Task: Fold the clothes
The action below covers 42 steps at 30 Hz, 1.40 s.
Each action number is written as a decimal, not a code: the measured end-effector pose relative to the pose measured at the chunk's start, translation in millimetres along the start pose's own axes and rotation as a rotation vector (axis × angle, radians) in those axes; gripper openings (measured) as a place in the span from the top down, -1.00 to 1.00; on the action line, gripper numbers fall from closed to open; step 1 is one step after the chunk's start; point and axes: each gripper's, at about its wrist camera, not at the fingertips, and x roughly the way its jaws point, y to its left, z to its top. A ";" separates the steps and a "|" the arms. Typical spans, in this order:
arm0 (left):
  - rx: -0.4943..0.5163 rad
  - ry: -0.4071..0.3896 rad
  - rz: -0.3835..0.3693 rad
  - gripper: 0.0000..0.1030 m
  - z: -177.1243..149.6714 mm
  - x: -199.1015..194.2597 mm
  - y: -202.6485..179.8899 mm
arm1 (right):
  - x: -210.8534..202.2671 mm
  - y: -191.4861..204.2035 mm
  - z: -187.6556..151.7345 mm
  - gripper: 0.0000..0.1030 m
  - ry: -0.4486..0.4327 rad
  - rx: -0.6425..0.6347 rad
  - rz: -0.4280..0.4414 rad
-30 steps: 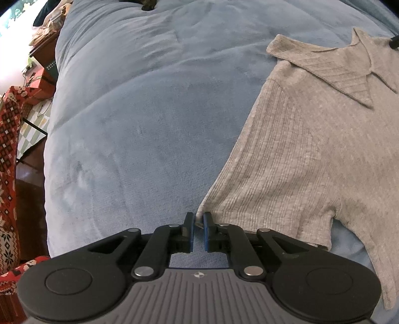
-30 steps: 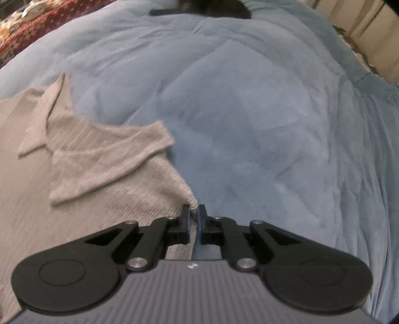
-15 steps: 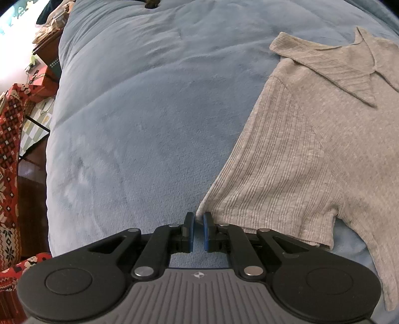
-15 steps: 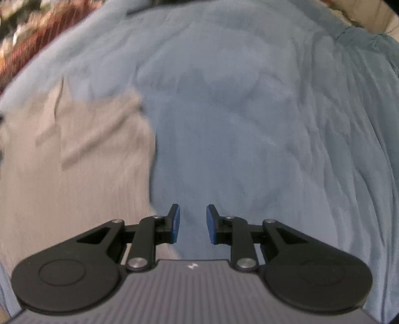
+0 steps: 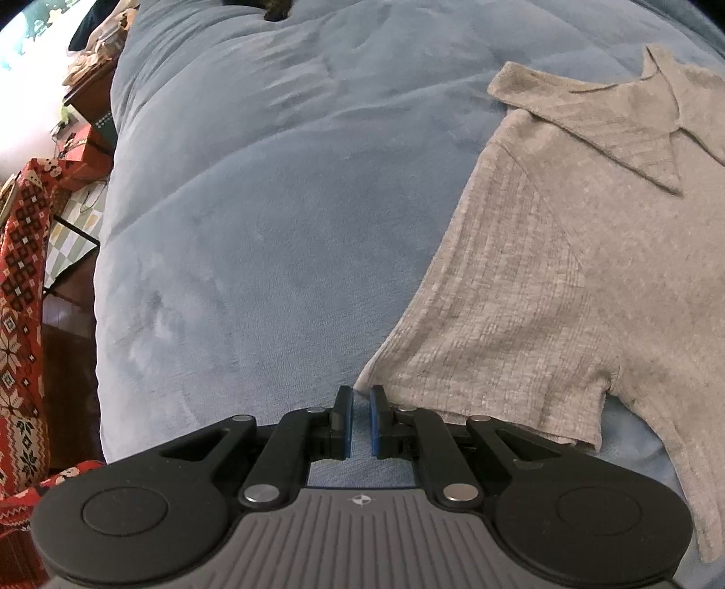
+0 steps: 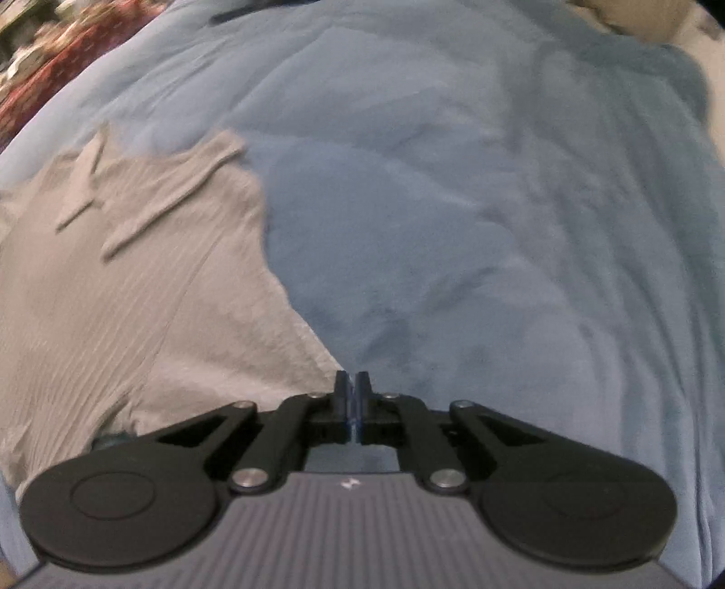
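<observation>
A grey ribbed short-sleeved shirt with a collar (image 5: pixel 566 253) lies flat on a blue blanket (image 5: pixel 272 204). My left gripper (image 5: pixel 361 401) sits at the corner of the shirt's left sleeve hem, its blue pads a narrow gap apart, and I cannot tell whether cloth is between them. In the right wrist view the shirt (image 6: pixel 136 294) lies to the left. My right gripper (image 6: pixel 352 385) is shut at the tip of the right sleeve hem; I see no cloth between its pads.
The blue blanket (image 6: pixel 498 226) covers the whole bed. A red patterned cloth (image 5: pixel 22 294) and cluttered furniture (image 5: pixel 86 131) stand off the bed's left edge. A dark object (image 5: pixel 276 7) lies at the far end of the bed.
My right gripper let go of the sleeve, opened while swinging right, then came back to the sleeve tip and shut. The left gripper has stayed at the left sleeve corner.
</observation>
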 end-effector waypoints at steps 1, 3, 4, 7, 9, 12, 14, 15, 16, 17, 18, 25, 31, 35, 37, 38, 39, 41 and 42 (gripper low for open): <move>-0.005 0.006 0.002 0.85 -1.6 2.1 0.3 | 3.8 0.0 -3.4 0.97 0.025 0.009 0.000; -0.009 0.019 0.012 0.85 -4.6 8.1 0.1 | 20.8 5.8 -5.6 0.96 0.079 -0.019 -0.019; -0.013 0.021 0.014 0.85 -6.1 10.3 0.2 | 28.4 10.0 -5.7 0.94 0.090 -0.037 -0.030; -0.036 0.016 -0.005 0.84 -9.8 9.9 5.8 | 43.1 20.2 -5.5 0.78 0.099 -0.054 -0.048; -0.040 0.023 -0.036 0.84 -13.9 6.3 13.8 | 36.4 19.5 -6.4 0.56 0.081 -0.036 -0.061; -0.060 0.053 -0.042 0.84 -24.7 2.3 29.0 | 22.5 13.3 -10.0 0.45 0.075 -0.012 -0.073; -0.093 0.058 -0.032 0.84 -32.2 -2.5 40.0 | 12.7 9.6 -11.0 0.44 0.072 -0.011 -0.087; -0.109 0.054 -0.027 0.84 -34.8 -5.8 44.9 | 7.0 7.8 -8.8 0.44 0.057 -0.006 -0.088; -0.117 0.041 -0.021 0.84 -34.5 -10.0 48.2 | 2.3 2.2 -5.8 0.43 0.038 0.007 -0.087; -0.122 0.021 -0.016 0.84 -32.1 -14.9 50.5 | -3.9 -1.3 -3.5 0.43 0.013 0.026 -0.083; -0.129 -0.007 -0.016 0.84 -28.8 -20.6 52.3 | -10.6 -2.7 -0.5 0.42 -0.021 0.049 -0.079; -0.082 -0.247 -0.221 0.48 48.4 -26.6 23.5 | -15.1 20.5 41.6 0.42 -0.141 0.027 0.040; -0.093 -0.266 -0.332 0.44 114.5 19.7 -4.6 | 25.6 53.9 97.5 0.42 -0.176 -0.032 0.119; -0.114 -0.224 -0.376 0.45 135.0 44.6 -12.6 | 58.4 69.4 125.5 0.42 -0.159 -0.086 0.156; -0.119 -0.192 -0.404 0.46 135.6 52.9 -15.0 | 81.2 75.5 139.0 0.43 -0.118 -0.116 0.161; -0.120 -0.173 -0.418 0.48 135.1 58.5 -15.9 | 88.8 78.4 142.6 0.43 -0.104 -0.126 0.158; -0.120 -0.155 -0.429 0.48 134.2 62.7 -16.7 | 95.3 81.1 145.8 0.46 -0.089 -0.131 0.165; -0.125 -0.128 -0.450 0.52 131.0 69.5 -17.7 | 106.3 85.9 148.1 0.87 -0.049 -0.139 0.183; -0.125 -0.122 -0.462 0.63 129.3 70.8 -17.9 | 110.6 88.2 148.2 0.95 -0.031 -0.147 0.192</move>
